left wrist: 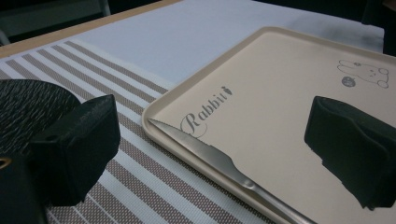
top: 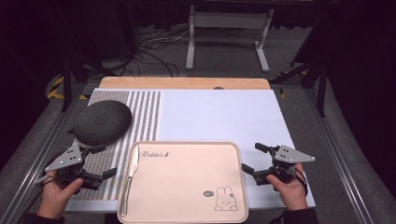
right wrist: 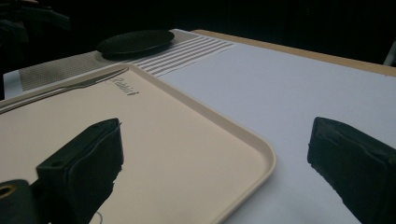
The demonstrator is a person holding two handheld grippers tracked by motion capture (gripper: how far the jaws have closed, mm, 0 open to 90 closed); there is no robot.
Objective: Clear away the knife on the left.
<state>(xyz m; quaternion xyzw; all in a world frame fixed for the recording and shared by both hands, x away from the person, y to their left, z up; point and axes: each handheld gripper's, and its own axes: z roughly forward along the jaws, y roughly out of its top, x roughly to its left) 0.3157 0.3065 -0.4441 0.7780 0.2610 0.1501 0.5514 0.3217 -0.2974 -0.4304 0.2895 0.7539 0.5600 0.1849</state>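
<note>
Two grippers sit in your hands, one at each side of the beige tray (top: pixel 187 186). Your left gripper (top: pixel 100 163) has its jaws released, nothing between them, just left of the tray above the striped mat (top: pixel 144 112). The butter knife (top: pixel 132 175) lies along the tray's left rim, blade pointing away from you. Your right gripper (top: pixel 250 158) is spread apart and empty too, just beside the tray's right edge. A dark round plate (top: pixel 102 122) rests on the mat.

A silver butter knife (top: pixel 131 173) lies flat along the left inner edge of a beige tray (top: pixel 196 212), blade (left wrist: pixel 184 136) pointing away from the person, beside the printed word "Rabbit" (top: pixel 154 155); its handle points toward the person.
</note>
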